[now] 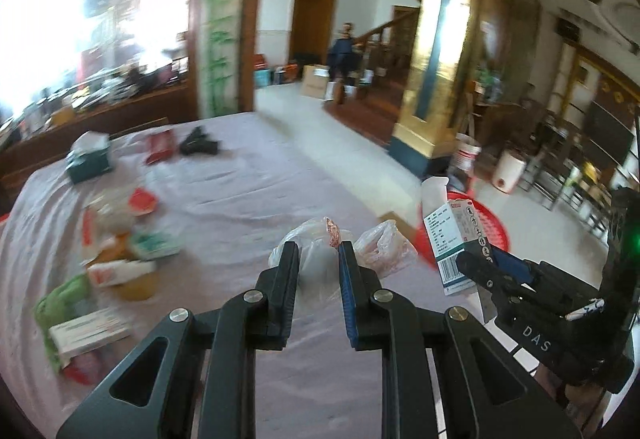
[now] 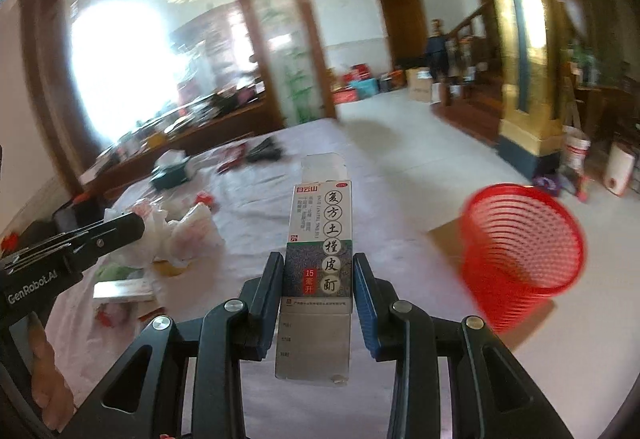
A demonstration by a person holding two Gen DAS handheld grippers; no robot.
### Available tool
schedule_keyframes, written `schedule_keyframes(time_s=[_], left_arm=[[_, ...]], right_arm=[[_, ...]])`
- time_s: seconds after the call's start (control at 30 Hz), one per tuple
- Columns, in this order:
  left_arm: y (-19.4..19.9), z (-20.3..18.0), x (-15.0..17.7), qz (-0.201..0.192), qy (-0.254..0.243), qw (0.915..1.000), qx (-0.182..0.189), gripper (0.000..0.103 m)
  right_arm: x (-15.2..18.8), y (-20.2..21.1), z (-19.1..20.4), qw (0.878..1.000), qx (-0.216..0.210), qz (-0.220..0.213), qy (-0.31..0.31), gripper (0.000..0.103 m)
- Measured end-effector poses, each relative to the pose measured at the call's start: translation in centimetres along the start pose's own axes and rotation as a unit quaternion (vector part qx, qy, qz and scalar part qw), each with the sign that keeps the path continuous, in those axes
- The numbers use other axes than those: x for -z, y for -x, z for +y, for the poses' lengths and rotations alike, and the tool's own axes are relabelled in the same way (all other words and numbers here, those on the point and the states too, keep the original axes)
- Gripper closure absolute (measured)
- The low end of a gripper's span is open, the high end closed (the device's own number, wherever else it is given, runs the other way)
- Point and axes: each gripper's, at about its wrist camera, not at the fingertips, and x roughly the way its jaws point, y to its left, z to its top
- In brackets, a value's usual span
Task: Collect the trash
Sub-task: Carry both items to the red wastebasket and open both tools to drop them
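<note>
Right gripper (image 2: 316, 279) clamps a medicine carton (image 2: 320, 239), long axis upright, pointing away along the fingers. Left gripper (image 1: 319, 259) is pinched near-shut on a crumpled plastic bag (image 1: 312, 243); the contact itself is hard to see. The red mesh basket (image 2: 520, 239) stands on the floor, right of the cloth-covered table (image 1: 240, 199) and just right of the carton, so the right hand is nearer. More wrappers (image 1: 116, 239) lie far left on the table. Motion blur; basket's bottom hidden.
</note>
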Motion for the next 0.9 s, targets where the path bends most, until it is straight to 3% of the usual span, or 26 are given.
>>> schedule_keyframes(time_s=[0.33, 0.63, 0.9], left_arm=[[-3.2, -7.1, -2.4, 0.008, -0.036, 0.9976, 0.059, 0.084], [-7.7, -10.4, -4.9, 0.023, -0.047, 0.9958, 0.076, 0.084], [-12.0, -13.6, -7.0, 0.031, -0.036, 0.9942, 0.097, 0.084]], right_arm=[[-0.6, 4.1, -7.6, 0.995, 0.084, -0.033, -0.039, 0.067], [-0.5, 5.7, -14.3, 0.987, 0.12, -0.049, -0.097, 0.067], [-1.6, 4.1, -19.1, 0.981, 0.125, -0.046, -0.141, 0.067]])
